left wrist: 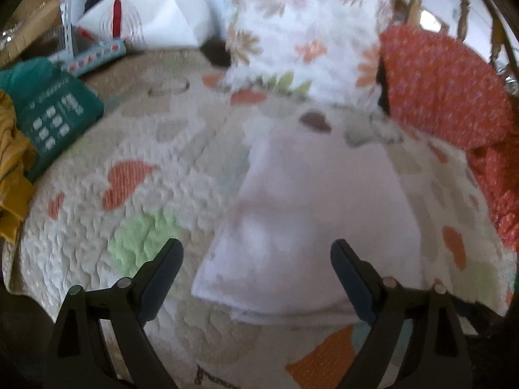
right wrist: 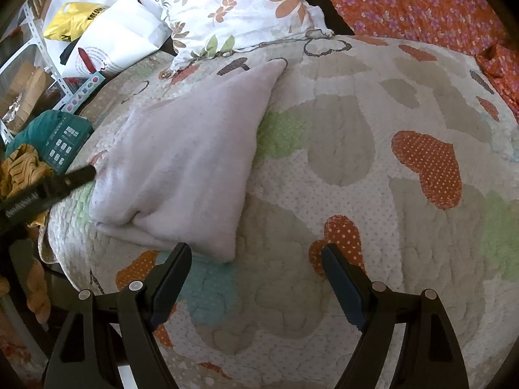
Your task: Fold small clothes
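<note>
A pale pink-white small garment (left wrist: 311, 214) (right wrist: 181, 162) lies folded flat on the quilted heart-print bedspread (left wrist: 136, 214) (right wrist: 356, 149). My left gripper (left wrist: 256, 253) hovers open over the garment's near edge, with nothing between its fingers. In the right wrist view that left gripper (right wrist: 78, 176) shows as a dark tip at the garment's left edge. My right gripper (right wrist: 256, 256) stands open just in front of the garment's near corner, holding nothing.
A folded teal garment (left wrist: 55, 113) (right wrist: 58, 136) and a mustard striped one (left wrist: 9, 168) (right wrist: 22, 168) lie at the bed's left edge. A floral pillow (left wrist: 301, 32) (right wrist: 240, 9) and an orange flowered cover (left wrist: 444, 90) (right wrist: 421, 6) lie behind. White bags (right wrist: 113, 39) sit far left.
</note>
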